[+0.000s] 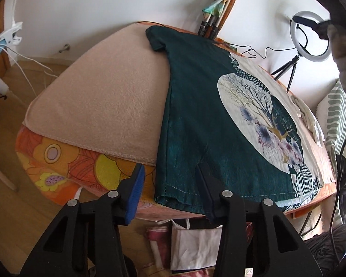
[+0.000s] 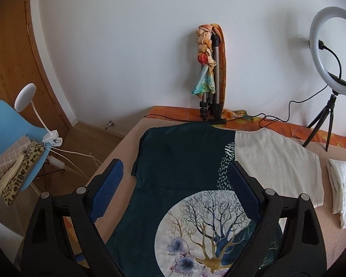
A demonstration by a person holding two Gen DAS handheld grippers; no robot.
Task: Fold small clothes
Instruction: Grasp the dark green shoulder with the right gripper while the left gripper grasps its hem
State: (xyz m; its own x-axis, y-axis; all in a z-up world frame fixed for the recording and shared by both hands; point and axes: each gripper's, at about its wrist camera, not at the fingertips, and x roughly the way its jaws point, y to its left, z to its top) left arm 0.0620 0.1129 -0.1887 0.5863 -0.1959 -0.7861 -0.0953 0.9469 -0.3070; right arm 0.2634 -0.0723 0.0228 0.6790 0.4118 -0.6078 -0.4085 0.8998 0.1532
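Note:
A dark teal T-shirt (image 1: 210,120) with a round white tree-and-flower print lies flat on a beige blanket (image 1: 99,97), its hem hanging over the table's near edge. It also shows in the right wrist view (image 2: 182,161), collar towards the wall. My left gripper (image 1: 170,184) is open at the hem corner; the right finger is under or behind the cloth, the left finger (image 1: 136,189) beside it. My right gripper (image 2: 175,189) is open above the shirt's middle, its fingers on either side of the print.
A flowered orange tablecloth (image 1: 64,168) covers the table. A cream cloth (image 2: 276,164) and folded white clothes (image 2: 343,189) lie to the right. A tripod with a scarf (image 2: 210,80) and a ring light (image 2: 334,55) stand at the back. A blue chair (image 2: 9,147) stands at the left.

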